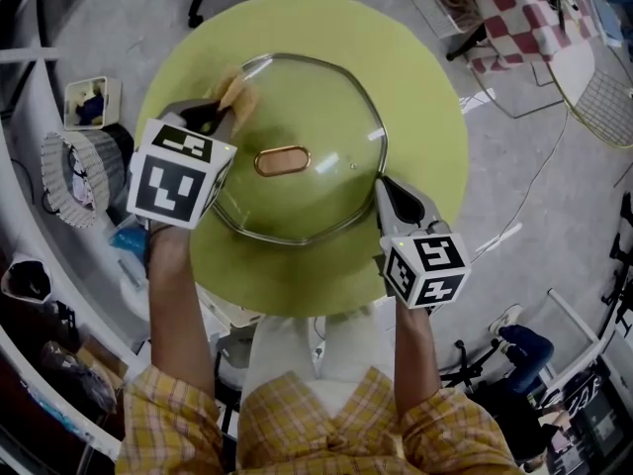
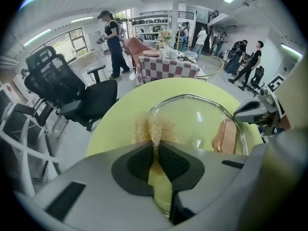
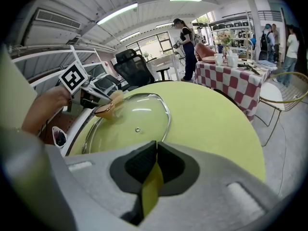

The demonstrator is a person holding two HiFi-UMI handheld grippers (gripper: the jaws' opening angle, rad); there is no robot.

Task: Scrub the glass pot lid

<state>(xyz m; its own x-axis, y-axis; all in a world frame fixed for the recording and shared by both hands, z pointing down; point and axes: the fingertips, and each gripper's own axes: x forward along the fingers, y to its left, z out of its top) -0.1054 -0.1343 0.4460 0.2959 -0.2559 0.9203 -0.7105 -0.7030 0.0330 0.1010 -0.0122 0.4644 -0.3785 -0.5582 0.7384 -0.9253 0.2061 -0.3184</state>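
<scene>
Clear glass lid (image 1: 307,107) lying handle-up mid green table (image 1: 420,87), steel rim, coppery handle (image 1: 282,160), left gripper (image 1: 226,109) clamped tight on a tan scrubber (image 1: 238,91) at the lid's far-left edge, right gripper (image 1: 384,184) pinched shut (nothing in it) beside the right rim.

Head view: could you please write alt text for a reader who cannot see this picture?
Seen from above, a glass lid with a copper handle lies flat on a round green table. The left gripper pinches a tan scrubber at the lid's upper-left rim. The right gripper, jaws together, sits at its right rim.
</scene>
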